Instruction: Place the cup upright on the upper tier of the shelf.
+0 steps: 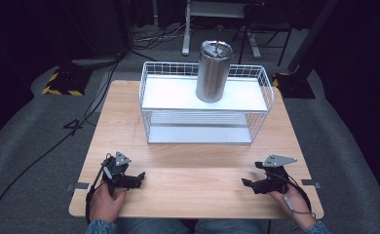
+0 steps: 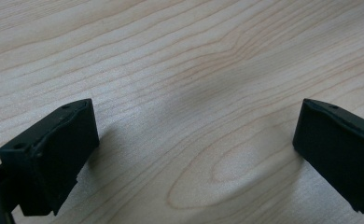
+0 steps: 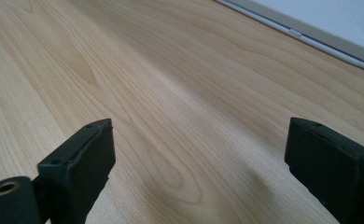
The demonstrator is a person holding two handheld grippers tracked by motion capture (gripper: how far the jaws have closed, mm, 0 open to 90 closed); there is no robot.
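- The steel tumbler point(image 1: 213, 71) stood upright on the wire rack's point(image 1: 205, 108) top shelf, well apart from both grippers.
- The left gripper point(image 1: 140, 177) and right gripper point(image 1: 245, 182) rested on the wooden surface point(image 1: 193, 190), jaws spread, holding nothing.
- The tumbler's lid detail was perhaps a handle; too small to tell.

Black cable point(image 1: 56, 145) trailing across grey floor point(image 1: 346, 146)

Two blunt black jaws of the right gripper point(image 3: 196, 161) rise from the bottom edge, spread wide apart with nothing between them. Beneath them runs a pale wooden tabletop point(image 3: 171, 93) with long wavy grain. In the upper right corner sits the edge of a flat white metal shelf base point(image 3: 329, 23), well apart from the jaws
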